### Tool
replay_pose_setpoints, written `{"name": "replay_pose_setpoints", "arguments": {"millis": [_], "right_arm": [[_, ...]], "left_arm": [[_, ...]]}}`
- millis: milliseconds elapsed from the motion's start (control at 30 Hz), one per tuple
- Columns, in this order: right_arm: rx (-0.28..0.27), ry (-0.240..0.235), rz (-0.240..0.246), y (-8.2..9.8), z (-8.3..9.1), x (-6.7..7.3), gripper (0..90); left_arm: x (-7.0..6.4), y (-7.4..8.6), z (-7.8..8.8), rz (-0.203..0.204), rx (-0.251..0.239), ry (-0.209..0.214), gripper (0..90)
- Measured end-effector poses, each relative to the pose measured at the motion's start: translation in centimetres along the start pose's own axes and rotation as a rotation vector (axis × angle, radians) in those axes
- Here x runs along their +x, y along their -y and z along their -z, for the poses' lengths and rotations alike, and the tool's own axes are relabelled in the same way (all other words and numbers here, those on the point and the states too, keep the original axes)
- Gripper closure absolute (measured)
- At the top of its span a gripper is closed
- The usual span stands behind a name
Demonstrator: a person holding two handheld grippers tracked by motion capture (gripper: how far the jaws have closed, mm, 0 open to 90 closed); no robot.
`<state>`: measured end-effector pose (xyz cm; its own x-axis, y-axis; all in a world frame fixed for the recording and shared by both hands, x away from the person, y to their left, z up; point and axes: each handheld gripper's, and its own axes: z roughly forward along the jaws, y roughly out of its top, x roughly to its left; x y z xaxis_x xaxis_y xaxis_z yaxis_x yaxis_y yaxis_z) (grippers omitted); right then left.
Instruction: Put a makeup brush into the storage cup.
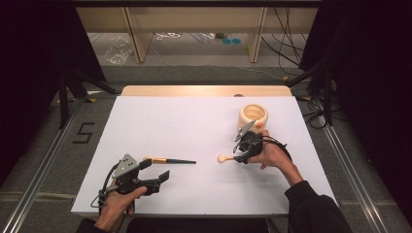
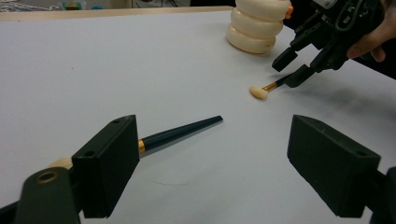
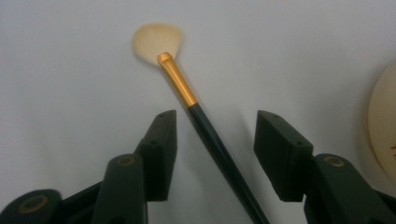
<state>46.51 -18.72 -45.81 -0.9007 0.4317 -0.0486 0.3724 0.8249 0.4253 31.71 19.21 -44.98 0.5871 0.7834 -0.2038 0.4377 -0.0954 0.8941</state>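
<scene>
While the right gripper [image 1: 239,156] hangs low over the white table [image 1: 145,126], its jaws stand apart on either side of the dark handle of a fan brush [image 3: 180,84], and in the right gripper view bare surface shows between each pad and the handle, so nothing is clamped yet. That brush lies flat with its pale bristles [image 1: 221,158] pointing to nine o'clock, a lie that leaves the slim handle free for a pinch from above. At twelve o'clock from it, near the far edge, stands a cream ribbed holder [image 1: 253,116], open at the top, probably where brushes go. The left gripper [image 1: 154,170] rests near the front edge, jaws wide and empty, with a second brush [image 1: 170,160] lying just beyond them, its tip toward three o'clock. Open table lies between the two brushes and along the whole left half.
</scene>
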Motion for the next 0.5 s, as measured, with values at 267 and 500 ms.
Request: {"name": "replay_pose_setpoints", "arguments": {"millis": [267,500], "right_arm": [[0.018,-0.006,0.021,-0.12,-0.16,0.09,63.3],[0.096,-0.008,0.066,-0.88,-0.17,0.00,69.5]], "left_arm": [[-0.02,0.00,0.00,-0.001,-0.001,0.000,16.6],[0.03,-0.01,0.01,0.001,0.010,-0.007,16.5]]}}
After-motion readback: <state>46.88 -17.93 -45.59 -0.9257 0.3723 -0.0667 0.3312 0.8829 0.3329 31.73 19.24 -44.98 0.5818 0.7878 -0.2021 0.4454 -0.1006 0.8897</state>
